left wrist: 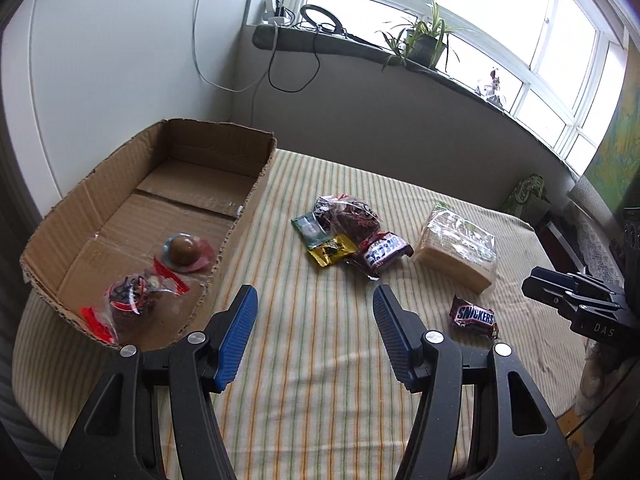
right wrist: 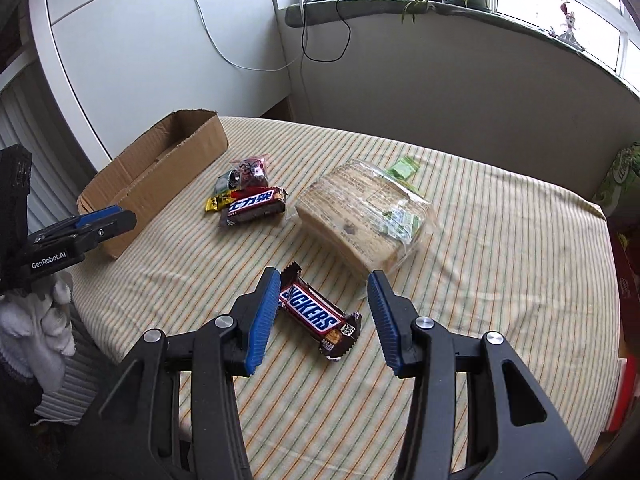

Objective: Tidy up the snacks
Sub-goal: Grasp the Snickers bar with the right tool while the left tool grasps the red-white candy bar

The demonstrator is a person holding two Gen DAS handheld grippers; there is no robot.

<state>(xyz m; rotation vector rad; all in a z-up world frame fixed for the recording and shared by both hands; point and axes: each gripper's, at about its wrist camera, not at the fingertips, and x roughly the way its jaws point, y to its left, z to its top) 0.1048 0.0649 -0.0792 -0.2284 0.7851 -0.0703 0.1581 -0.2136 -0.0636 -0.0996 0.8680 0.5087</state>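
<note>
An open cardboard box [left wrist: 248,184] sits at the left of the striped table and holds a brown round snack on a pink wrapper [left wrist: 185,251] and a bagged cupcake [left wrist: 130,302]. A pile of small snack packs [left wrist: 344,232] and a second Snickers bar [left wrist: 386,254] lie mid-table. A clear bag of wafers [right wrist: 364,216] lies to the right. A Snickers bar [right wrist: 316,314] lies between the open fingers of my right gripper [right wrist: 324,286], close above it. My left gripper [left wrist: 316,300] is open and empty over bare cloth beside the box.
The box also shows in the right wrist view [right wrist: 160,176]. A white wall and cables stand behind the table. A windowsill with a potted plant [left wrist: 424,40] runs along the back. The table's right edge [right wrist: 608,240] borders clutter.
</note>
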